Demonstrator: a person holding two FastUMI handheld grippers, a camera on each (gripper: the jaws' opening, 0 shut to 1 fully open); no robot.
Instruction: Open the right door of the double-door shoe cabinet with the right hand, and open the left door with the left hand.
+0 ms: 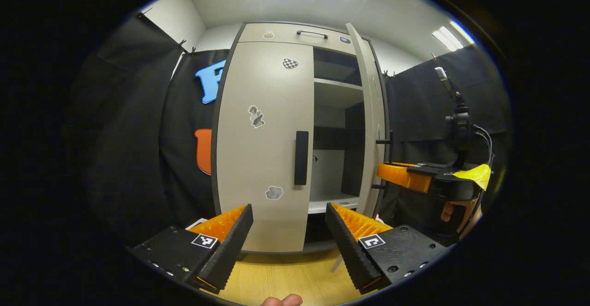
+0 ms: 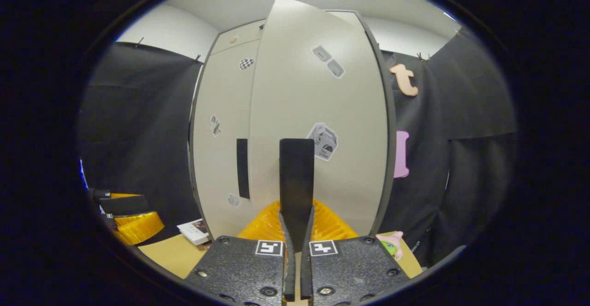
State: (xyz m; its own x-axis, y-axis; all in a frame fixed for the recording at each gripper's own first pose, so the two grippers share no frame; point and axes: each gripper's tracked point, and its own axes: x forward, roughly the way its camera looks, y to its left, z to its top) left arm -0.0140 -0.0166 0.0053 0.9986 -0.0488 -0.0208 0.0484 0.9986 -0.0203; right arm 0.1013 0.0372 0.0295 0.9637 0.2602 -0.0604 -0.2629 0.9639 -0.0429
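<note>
Here the shoe cabinet [image 1: 276, 112] stands tall against the booth wall, on a wooden floor [image 1: 286, 278]. It is big and stiff, and it looks too heavy to tip from a pull on its doors.

The right door [image 2: 318, 112] is swung part way out, so the shelves [image 1: 336, 85] inside show in the left gripper view. The left door [image 1: 258, 135] is flat and closed. Both doors are hard, smooth boards on side hinges. They should swing easily and will not bend. The flat faces are slippery, with nothing to grab and only a few stickers on them.

So the place to take hold is the handle. The left door's handle [image 1: 301, 157] is a black upright bar near the door's inner edge. It is thin enough to fit between two fingers. Pulling there, far from the hinge, should take the least push.

The left gripper [image 1: 288, 239] is spread wide and holds nothing. It is low in front of the left door, not touching it.

The right gripper [image 2: 296, 232] is squeezed tight on the right door's handle [image 2: 297, 172], one finger on each side of the black bar.
</note>
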